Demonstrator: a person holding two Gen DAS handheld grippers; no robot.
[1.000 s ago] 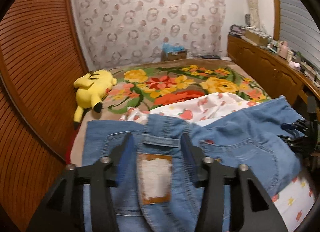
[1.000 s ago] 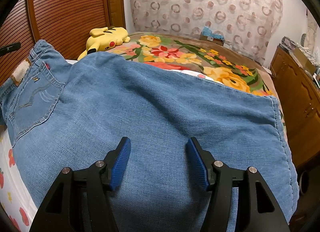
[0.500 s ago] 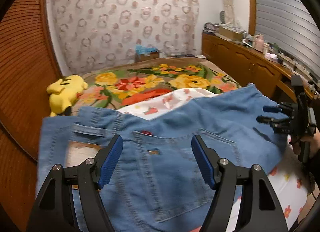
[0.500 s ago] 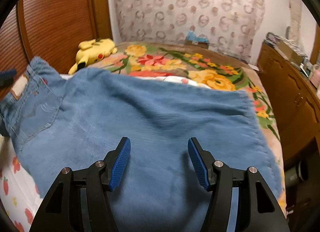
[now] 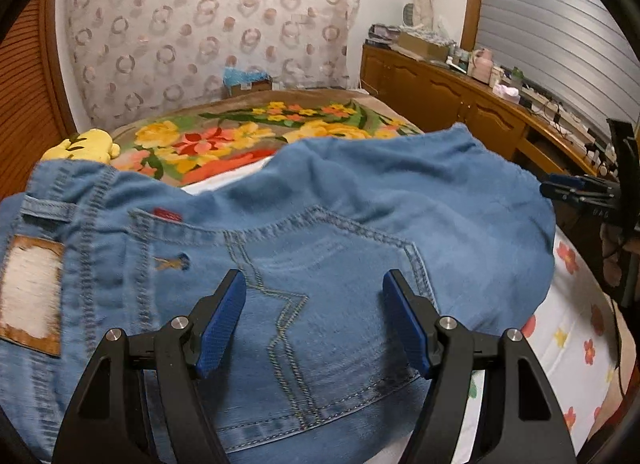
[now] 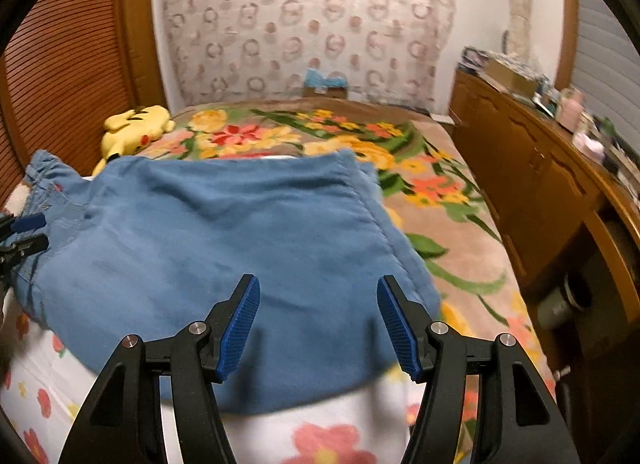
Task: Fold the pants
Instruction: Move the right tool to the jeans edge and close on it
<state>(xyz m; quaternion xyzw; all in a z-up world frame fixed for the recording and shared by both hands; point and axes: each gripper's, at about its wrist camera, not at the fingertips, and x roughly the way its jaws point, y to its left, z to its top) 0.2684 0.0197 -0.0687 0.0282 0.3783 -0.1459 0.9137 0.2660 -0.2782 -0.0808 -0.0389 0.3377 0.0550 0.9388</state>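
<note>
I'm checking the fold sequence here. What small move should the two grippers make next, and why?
Probably lower both and close: the left gripper is open above the blue denim jeans at the back pocket, the right gripper open over the leg end, neither holding cloth.

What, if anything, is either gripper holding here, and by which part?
Nothing: the left gripper and right gripper are both open above the folded blue denim jeans.

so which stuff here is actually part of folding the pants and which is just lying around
Part of the job:
- jeans
- left claw, open
- right claw, open

Lying about:
- yellow plush toy
- floral blanket
- cardboard box
- sideboard clutter
</note>
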